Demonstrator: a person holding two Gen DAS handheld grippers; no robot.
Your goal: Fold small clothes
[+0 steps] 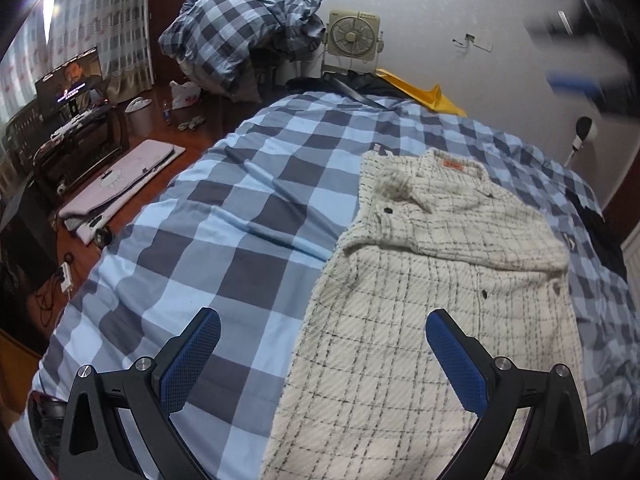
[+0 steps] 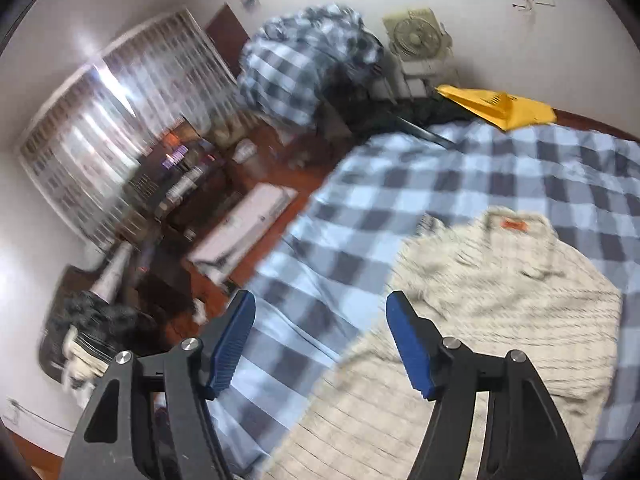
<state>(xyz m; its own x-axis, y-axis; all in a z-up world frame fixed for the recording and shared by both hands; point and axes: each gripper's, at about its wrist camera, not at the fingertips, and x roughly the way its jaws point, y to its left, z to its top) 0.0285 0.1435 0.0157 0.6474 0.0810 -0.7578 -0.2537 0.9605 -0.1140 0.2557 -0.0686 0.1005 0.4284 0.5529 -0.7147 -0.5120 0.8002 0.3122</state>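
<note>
A bed (image 1: 240, 208) covered in a blue-and-grey checked sheet fills the near ground in both views. The left gripper (image 1: 322, 352) hangs above it with its blue-padded jaws spread wide and nothing between them, one finger over the sheet, the other over the garment. The right gripper (image 2: 320, 334) is likewise parted and empty, its view smeared by motion. A cream jacket (image 1: 432, 300) with thin dark check lines lies flat on the bed, collar and orange label at the far end, one sleeve folded across the chest. Beyond the bed stand a heaped checked duvet (image 1: 244, 28), a box fan (image 1: 354, 36), a yellow envelope (image 1: 424, 94), a lit television (image 1: 70, 76) and curtains (image 1: 96, 12).
</note>
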